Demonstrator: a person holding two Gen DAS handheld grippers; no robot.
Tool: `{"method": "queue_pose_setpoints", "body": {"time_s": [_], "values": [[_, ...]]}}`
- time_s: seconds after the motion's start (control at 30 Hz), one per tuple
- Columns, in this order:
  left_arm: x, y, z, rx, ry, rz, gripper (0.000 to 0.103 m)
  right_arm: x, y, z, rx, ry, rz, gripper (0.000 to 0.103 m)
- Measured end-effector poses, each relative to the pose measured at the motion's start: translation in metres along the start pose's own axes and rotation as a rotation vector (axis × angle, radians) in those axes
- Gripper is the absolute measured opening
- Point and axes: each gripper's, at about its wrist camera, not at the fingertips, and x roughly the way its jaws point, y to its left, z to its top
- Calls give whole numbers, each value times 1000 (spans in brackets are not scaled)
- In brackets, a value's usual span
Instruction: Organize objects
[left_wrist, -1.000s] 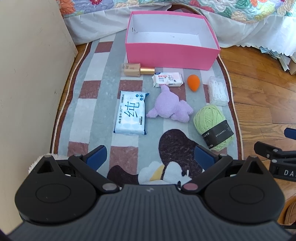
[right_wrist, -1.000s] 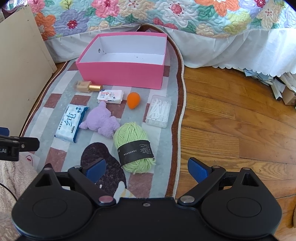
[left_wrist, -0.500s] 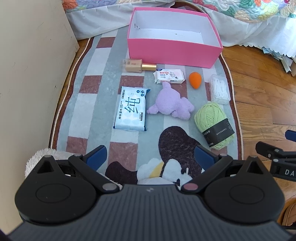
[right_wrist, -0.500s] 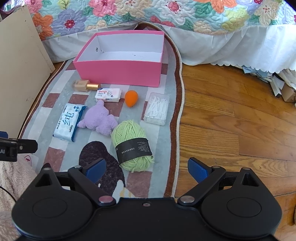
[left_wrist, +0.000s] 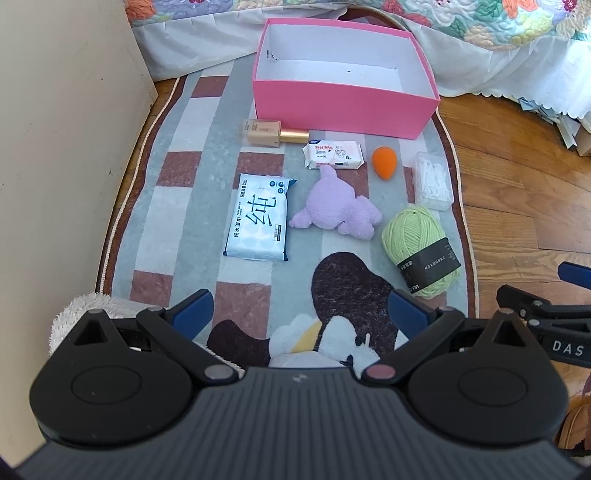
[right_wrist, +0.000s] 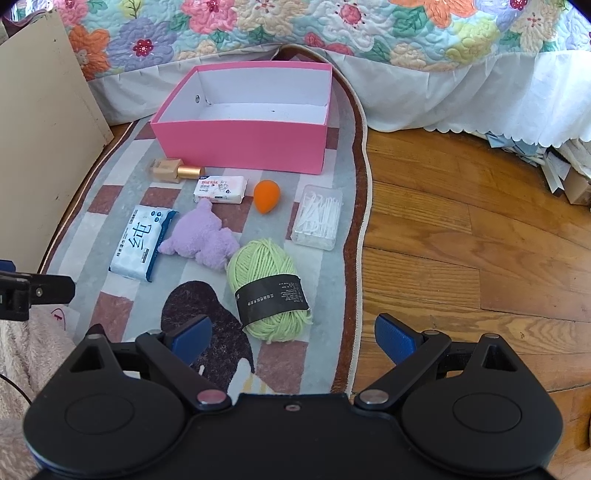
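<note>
An empty pink box (left_wrist: 343, 107) (right_wrist: 243, 147) stands at the far end of a rug. In front of it lie a foundation bottle (left_wrist: 271, 133) (right_wrist: 175, 170), a small tissue pack (left_wrist: 332, 155) (right_wrist: 220, 189), an orange sponge (left_wrist: 384, 162) (right_wrist: 266, 195), a clear box of floss picks (left_wrist: 432, 181) (right_wrist: 318, 221), a blue wet-wipes pack (left_wrist: 260, 221) (right_wrist: 142, 243), a purple plush (left_wrist: 338, 208) (right_wrist: 203, 240) and green yarn (left_wrist: 421, 251) (right_wrist: 269, 288). My left gripper (left_wrist: 299, 317) is open and empty, short of the wipes. My right gripper (right_wrist: 293, 338) is open and empty, just before the yarn.
The striped rug (left_wrist: 173, 206) (right_wrist: 332, 280) lies on wood floor (right_wrist: 461, 258). A beige panel (left_wrist: 55, 147) (right_wrist: 40, 122) stands at left. A bed with a floral quilt (right_wrist: 332, 29) and white skirt runs behind the box. Papers (right_wrist: 561, 166) lie at right.
Both grippers have moved slightly forward and lifted their view toward the box; the objects lie as before. Both stay open.
</note>
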Motion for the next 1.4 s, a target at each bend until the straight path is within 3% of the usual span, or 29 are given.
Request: {"method": "queue_pose_setpoints", "body": {"time_s": [0.33, 0.5, 0.67, 0.77, 0.83, 0.93, 1.03, 1.13, 1.2, 1.4], "values": [[-6, 2, -5, -1, -32, 3, 102, -2, -3, 0, 3, -3, 6, 97], [-6, -5, -3, 45, -60, -46, 102, -2, -6, 7, -67, -25, 50, 97], [-2, -11, 5, 113, -71, 15, 102, -6, -18, 22, -117, -37, 74, 97], [3, -8, 14, 108, -32, 8, 103, -10, -26, 30, -129, -44, 110, 97], [7, -4, 20, 78, 2, -5, 103, -13, -29, 32, -151, -74, 143, 97], [16, -4, 27, 50, 7, -24, 103, -18, -32, 28, -223, -218, 223, 97], [34, -15, 34, 39, 7, -29, 103, -3, -33, 30, -275, -252, 287, 97], [60, -29, 42, 24, 58, -91, 103, 21, -30, 28, -315, -256, 312, 97], [76, -36, 48, 15, 93, -122, 102, 34, -32, 25, -317, -255, 305, 97], [107, -56, 55, -11, 100, -147, 102, 67, -30, 10, -383, -229, 303, 97]]}}
